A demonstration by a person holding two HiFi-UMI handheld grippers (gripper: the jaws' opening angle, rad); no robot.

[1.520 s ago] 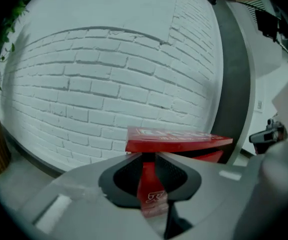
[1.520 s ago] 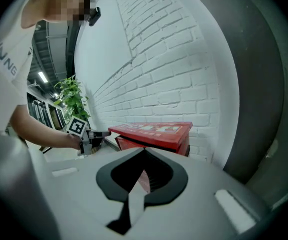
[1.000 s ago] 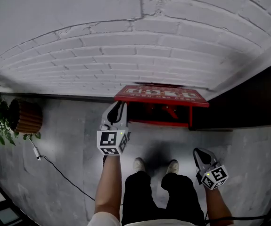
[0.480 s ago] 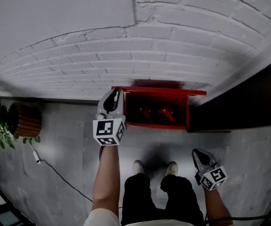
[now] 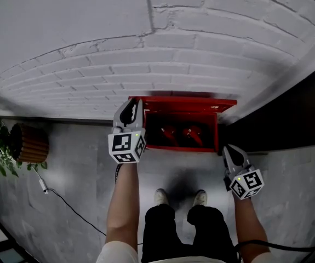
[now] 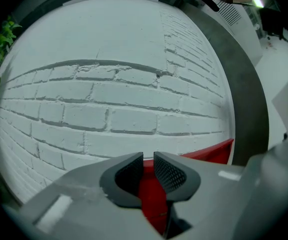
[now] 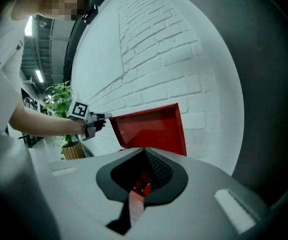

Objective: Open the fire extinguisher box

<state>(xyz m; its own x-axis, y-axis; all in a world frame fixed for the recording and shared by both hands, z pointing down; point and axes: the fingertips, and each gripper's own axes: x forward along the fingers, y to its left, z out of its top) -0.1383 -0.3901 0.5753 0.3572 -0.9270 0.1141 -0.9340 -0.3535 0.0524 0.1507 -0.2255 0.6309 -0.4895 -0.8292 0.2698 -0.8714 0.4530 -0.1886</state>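
The red fire extinguisher box (image 5: pixel 182 147) stands on the floor against the white brick wall, and two red extinguishers (image 5: pixel 180 132) show inside. Its lid (image 5: pixel 182 99) is swung up, close to the wall. My left gripper (image 5: pixel 129 109) is at the lid's left corner. In the left gripper view its pads (image 6: pixel 148 159) are closed on the red lid edge (image 6: pixel 209 151). The right gripper view shows the lid's inner face (image 7: pixel 151 129) and the left gripper (image 7: pixel 102 117) holding its corner. My right gripper (image 5: pixel 228 150) hangs by the box's right front corner, jaws (image 7: pixel 145 151) together, holding nothing.
A plant in a wicker pot (image 5: pixel 28 141) stands at the left, with a thin cable (image 5: pixel 64 196) across the grey floor. A dark panel (image 5: pixel 288 119) rises right of the box. The person's shoes (image 5: pixel 161 195) are just in front of the box.
The lid went from nearly flat over the box to raised against the wall, with the left gripper lifting its corner. The right gripper moved up toward the box's right front corner.
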